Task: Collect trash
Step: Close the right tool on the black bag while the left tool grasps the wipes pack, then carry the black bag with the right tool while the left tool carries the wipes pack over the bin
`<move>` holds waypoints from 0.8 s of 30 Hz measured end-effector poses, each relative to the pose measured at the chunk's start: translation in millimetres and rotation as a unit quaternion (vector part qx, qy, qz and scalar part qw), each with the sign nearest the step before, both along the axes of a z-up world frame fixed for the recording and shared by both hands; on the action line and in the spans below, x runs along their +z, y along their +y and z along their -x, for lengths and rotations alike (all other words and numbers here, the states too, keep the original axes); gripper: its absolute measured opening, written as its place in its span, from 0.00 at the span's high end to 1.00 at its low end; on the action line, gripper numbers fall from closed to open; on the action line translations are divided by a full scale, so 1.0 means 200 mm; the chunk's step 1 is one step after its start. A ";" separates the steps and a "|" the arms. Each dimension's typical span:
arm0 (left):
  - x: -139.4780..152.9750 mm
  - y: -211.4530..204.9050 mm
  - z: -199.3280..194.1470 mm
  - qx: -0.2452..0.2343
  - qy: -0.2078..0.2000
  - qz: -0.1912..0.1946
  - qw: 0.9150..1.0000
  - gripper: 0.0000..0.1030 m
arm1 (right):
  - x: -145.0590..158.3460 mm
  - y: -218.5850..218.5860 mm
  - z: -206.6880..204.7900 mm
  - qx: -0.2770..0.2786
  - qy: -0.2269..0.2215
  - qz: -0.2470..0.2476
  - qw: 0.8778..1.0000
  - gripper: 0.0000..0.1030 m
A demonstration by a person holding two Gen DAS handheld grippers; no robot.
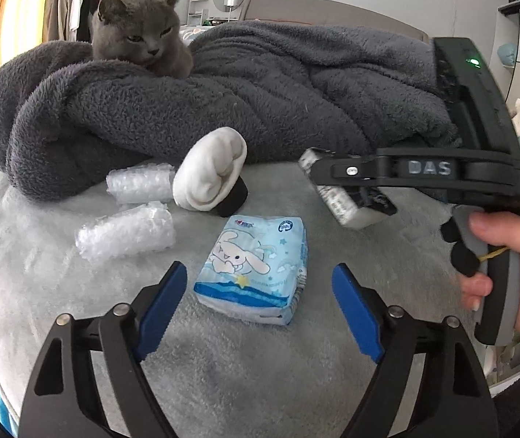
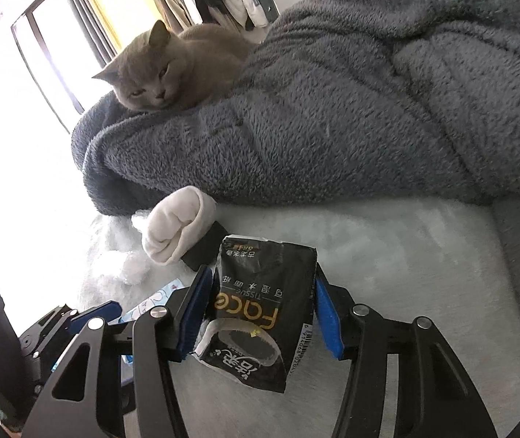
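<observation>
Partly hidden in the left wrist view: black face-tissue pack [image 1: 347, 200], covered across its middle by the right hand-held gripper [image 1: 336, 179] seen side-on, only its two ends showing at about 2 o'clock. In the right wrist view, same pack [image 2: 260, 314] pinched from both sides between the blue pads [image 2: 327, 325] of the right hand-held gripper [image 2: 260, 317], torn top flap drooping toward the camera; whether lifted clear of the bed cannot be told. Hand [image 1: 515, 270] on the grip at 3 o'clock, cut off by the frame edge.

Left hand-held gripper [image 1: 260, 314] spread, blue pads either side of the blue cartoon tissue pack [image 1: 256, 270] at centre, not touching it; pack flat on the pale bed cover [image 1: 59, 310]. In the right wrist view only a sliver of that pack [image 2: 158, 299] visible at 8 o'clock, behind the gripper frame.

Two bubble-wrap rolls [image 1: 128, 233] at 9 to 10 o'clock, close to each other; washed out by window glare in the right wrist view. White sock bundle [image 1: 212, 171] with a black cuff just beyond the tissue pack, touching the edge of the dark fleece blanket [image 1: 260, 98].

Grey cat [image 1: 143, 33] at 11 o'clock, on top of the blanket. Bare bed cover toward 5 o'clock. Bed edge at 8 o'clock, blurred.
</observation>
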State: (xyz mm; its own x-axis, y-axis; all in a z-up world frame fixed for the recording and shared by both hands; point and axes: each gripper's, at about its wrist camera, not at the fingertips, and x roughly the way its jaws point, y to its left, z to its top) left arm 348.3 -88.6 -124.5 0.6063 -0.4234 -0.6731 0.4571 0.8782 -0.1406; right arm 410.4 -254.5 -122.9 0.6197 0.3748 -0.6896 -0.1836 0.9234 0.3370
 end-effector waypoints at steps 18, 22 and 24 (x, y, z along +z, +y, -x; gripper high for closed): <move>0.01 0.01 -0.01 0.022 0.002 0.009 1.000 0.44 | 0.06 -0.11 0.12 0.019 0.004 0.019 1.000 0.47; 0.06 0.05 0.04 0.032 -0.003 0.025 0.999 0.44 | 0.09 -0.10 0.15 0.021 0.006 0.013 1.000 0.47; 0.07 0.06 0.06 0.035 -0.004 0.025 0.999 0.44 | 0.11 -0.08 0.17 0.023 0.006 0.014 1.000 0.47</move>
State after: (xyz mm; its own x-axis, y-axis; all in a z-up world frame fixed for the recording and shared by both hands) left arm 336.4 -75.8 -109.7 0.6409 -0.4125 -0.6474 0.3958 0.9002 -0.1818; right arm 376.7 -270.8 -101.4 0.5934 0.3838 -0.7075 -0.2224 0.9230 0.3141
